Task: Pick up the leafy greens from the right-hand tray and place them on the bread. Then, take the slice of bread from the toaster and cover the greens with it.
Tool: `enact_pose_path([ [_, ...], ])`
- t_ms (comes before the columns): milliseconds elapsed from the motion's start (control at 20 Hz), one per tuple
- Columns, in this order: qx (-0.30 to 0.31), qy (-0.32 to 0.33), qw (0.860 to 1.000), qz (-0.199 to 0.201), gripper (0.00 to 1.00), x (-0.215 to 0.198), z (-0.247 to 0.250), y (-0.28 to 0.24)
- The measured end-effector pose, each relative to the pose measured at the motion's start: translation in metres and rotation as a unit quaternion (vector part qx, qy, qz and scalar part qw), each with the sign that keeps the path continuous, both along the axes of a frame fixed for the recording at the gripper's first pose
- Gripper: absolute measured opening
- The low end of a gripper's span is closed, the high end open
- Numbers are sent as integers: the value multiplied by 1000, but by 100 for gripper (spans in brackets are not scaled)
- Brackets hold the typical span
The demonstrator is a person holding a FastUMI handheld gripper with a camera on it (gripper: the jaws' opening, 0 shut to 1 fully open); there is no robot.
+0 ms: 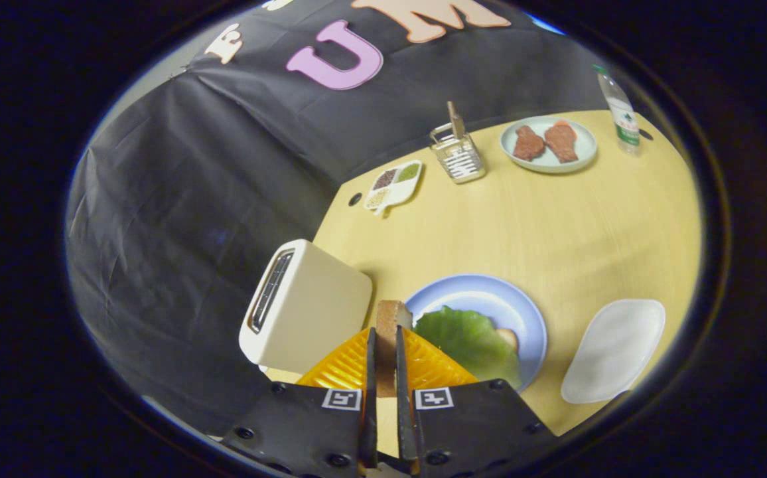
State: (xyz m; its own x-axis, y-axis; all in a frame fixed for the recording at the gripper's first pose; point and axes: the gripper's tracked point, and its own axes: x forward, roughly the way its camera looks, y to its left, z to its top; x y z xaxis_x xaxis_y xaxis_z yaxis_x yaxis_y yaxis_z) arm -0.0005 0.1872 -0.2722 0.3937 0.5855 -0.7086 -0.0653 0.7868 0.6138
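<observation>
We noted the gripper (384, 345) held above the table (556, 226), its two fingers (370, 372) drawn close and clenched on a slice of bread (389, 332), which stood on edge between them, its crusted top poking out just past the fingertips. Both fingers pressed against the slice's flat sides.

Just ahead of the fingers and slightly to the right sat a blue plate (489, 295). On it lay the leafy greens (466, 338), a broad green leaf spread over the near half of the plate. A pale bit of the lower bread (507, 337) showed at the leaf's right edge; the rest of it was covered by the greens.

The toaster (304, 312) stood left of the plate and just beside the held slice, cream in colour, its slot facing up and to the left. We could not tell what the slot held.

Right of the blue plate, apart from it, lay a white tray (616, 348), oval in shape, with nothing visible on it.

Well beyond the fingers, along the table's far side, we recorded a small divided dish (393, 184) with grains or seasonings in its compartments, a wire holder (458, 156) with a wooden stick upright in it, a pale plate (548, 145) bearing two brown pieces of meat (546, 141), and a plastic bottle (619, 109) standing near the table's far corner.
</observation>
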Motion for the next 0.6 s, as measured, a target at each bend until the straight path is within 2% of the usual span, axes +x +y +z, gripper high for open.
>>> enact_pose_path([
  [50, -6, 4, 1000, -5, 15, 0, -9, -8],
  [150, -21, 8, 1000, -12, 29, 1, -19, -21],
  [300, -50, 19, 999, -1, 51, -8, -34, -34],
  [450, -69, 8, 997, 17, 72, -17, -34, -42],
  [600, -73, -9, 997, 19, 93, -18, -28, -51],
])
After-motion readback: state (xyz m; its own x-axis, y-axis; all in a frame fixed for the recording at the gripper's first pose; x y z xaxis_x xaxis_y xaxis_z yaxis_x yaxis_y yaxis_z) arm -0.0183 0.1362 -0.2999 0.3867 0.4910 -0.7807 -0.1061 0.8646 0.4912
